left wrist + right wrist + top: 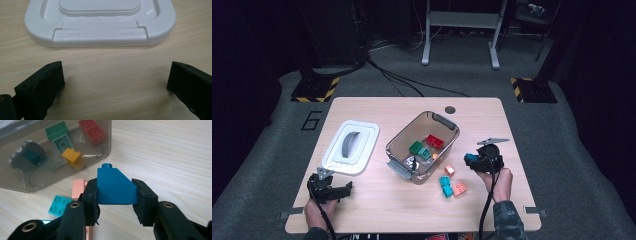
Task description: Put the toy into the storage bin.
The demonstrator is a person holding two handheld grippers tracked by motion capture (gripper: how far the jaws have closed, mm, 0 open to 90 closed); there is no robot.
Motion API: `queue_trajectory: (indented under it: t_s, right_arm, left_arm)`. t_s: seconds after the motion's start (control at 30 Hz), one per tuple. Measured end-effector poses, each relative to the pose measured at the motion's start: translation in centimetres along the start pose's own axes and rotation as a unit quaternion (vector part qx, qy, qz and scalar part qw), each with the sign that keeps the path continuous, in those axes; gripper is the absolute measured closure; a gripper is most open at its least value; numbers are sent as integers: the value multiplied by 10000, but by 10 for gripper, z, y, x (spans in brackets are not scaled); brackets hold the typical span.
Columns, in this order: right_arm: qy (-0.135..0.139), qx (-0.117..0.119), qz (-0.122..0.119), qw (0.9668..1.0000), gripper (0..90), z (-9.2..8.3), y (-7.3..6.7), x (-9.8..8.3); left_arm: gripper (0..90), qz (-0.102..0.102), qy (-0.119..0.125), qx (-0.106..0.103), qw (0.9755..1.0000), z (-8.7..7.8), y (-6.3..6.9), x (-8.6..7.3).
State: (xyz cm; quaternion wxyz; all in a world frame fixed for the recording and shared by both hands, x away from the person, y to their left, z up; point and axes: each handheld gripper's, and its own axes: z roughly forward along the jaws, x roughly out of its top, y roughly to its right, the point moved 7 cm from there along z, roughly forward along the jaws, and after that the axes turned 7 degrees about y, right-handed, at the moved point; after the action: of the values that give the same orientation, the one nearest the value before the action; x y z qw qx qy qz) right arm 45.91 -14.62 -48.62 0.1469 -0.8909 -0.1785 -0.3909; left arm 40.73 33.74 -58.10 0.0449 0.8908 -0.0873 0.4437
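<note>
1. The right gripper [115, 195] is clamped on a dark blue sloped plastic brick [113, 187] with a single stud on top; its pads press the brick's two flat sides. In the high view this gripper [477, 159] is above the right part of the light wooden tabletop [377, 200].

2. The smoky transparent plastic bin [447, 127] lies to the left of the held brick and slightly farther away. Its long axis runs diagonally, from near-left to far-right. To drop the brick in, the right hand would likely travel left and a little away, clearing the bin's near right wall.

3. The right hand is clearly the nearer one to the bin opening. The left gripper [332, 190] rests at the near left, well apart from the bin.

4. The left gripper is open and holds nothing. It faces the white plastic lid [100, 25], which lies flat just beyond it.

5. The right gripper view shows the grip itself and the bin's contents through the wall: a red brick [92, 131], green bricks [57, 131], a yellow brick [73, 157].

6. The high view shows the bin's orientation and three loose bricks between bin and right hand: a small salmon one [449, 170], a teal one [445, 186], an orange one [459, 189].
</note>
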Motion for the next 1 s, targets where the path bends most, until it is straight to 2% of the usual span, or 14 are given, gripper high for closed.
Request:
queue_trajectory:
  t_s: [0.23,0.3,0.37,0.47,0.5,1.0]
  right_arm:
    - [112,-22,53,9999,587,-9,3,15]
    - [142,-21,-53,9999,587,-11,5,19]
    - [144,-44,26,9999,587,-13,4,24]
    - [218,-50,-106,9997,587,-16,7,31]
    - [236,-56,-35,9997,587,-17,6,35]
    - [436,-134,-197,9988,587,-37,8,78]
  left_arm:
    - [6,-1,3,-4,10000,0,0,0]
    - [6,0,0,-1,10000,0,0,0]
    - [6,-2,3,-4,10000,0,0,0]
    - [6,0,1,1,10000,0,0,0]
    - [6,-2,3,-4,10000,0,0,0]
    - [6,0,1,0,10000,0,0,0]
